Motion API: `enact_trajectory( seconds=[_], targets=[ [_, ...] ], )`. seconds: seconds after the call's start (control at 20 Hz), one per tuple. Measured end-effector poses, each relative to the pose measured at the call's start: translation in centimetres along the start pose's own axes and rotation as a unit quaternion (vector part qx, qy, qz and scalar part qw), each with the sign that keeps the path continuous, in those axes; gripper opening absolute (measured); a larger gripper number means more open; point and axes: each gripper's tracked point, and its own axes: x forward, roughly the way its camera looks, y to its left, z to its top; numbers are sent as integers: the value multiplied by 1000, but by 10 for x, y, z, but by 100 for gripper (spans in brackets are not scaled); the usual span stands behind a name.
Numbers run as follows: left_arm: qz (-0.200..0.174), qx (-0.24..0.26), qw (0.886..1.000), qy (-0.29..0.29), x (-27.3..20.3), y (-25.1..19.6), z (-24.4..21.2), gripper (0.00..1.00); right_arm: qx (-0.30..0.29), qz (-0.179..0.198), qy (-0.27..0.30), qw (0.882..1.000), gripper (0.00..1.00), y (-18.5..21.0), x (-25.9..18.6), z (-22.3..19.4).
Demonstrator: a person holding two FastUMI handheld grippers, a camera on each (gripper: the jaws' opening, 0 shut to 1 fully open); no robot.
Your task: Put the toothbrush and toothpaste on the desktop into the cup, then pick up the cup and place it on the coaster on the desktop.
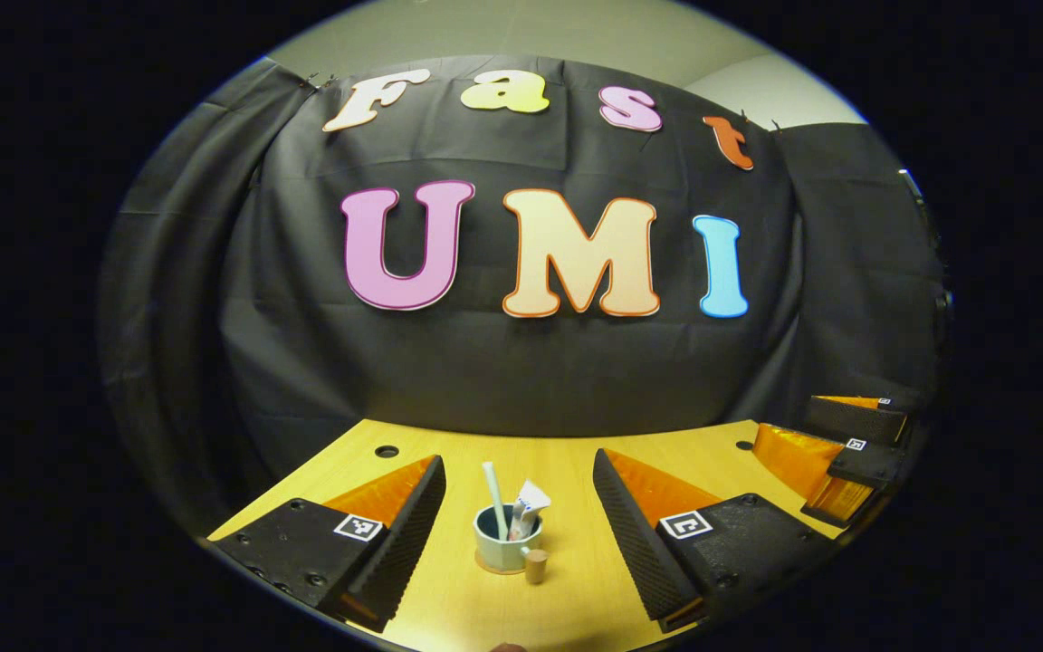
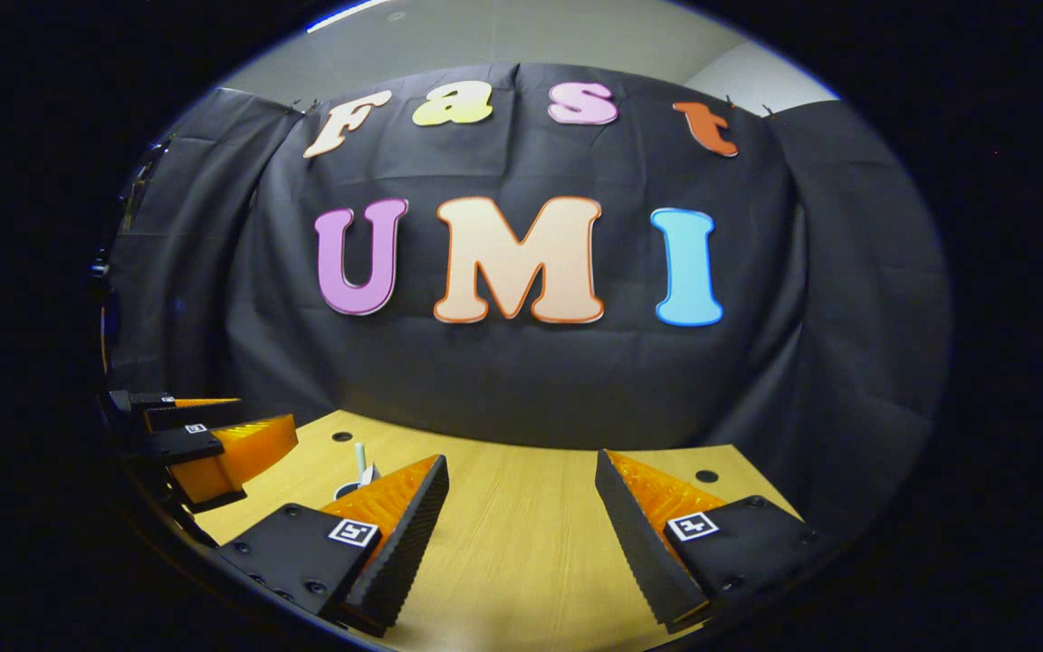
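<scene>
**Cup loaded and sitting on the coaster, both tongs released**

In the left gripper view, the left tongs [image 1: 519,534] stand spread wide above the yellow wooden worktop [image 1: 576,598], grasping nothing. Between their fingers, a little farther off, the pale cup [image 1: 503,543] sits on the round coaster [image 1: 488,567], its handle turned toward the near right. The white toothbrush [image 1: 494,498] stands in the cup's left side, the toothpaste [image 1: 529,507] leans at its right. At the far right the right tongs [image 1: 847,453] hover over the worktop edge, also spread and empty.
</scene>
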Motion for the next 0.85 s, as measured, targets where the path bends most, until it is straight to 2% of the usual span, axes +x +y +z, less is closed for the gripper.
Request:
enact_trajectory(
  seconds=[0.35, 0.85],
  targets=[
    [-1, 0, 999, -46, -6, -15, 42, 94, 22, -23, -17, 999, 99, -31, -16, 24],
    [12, -1, 996, -87, -15, -9, 76, 94, 36, -32, -74, 996, 99, -32, -26, 76]
  ],
)
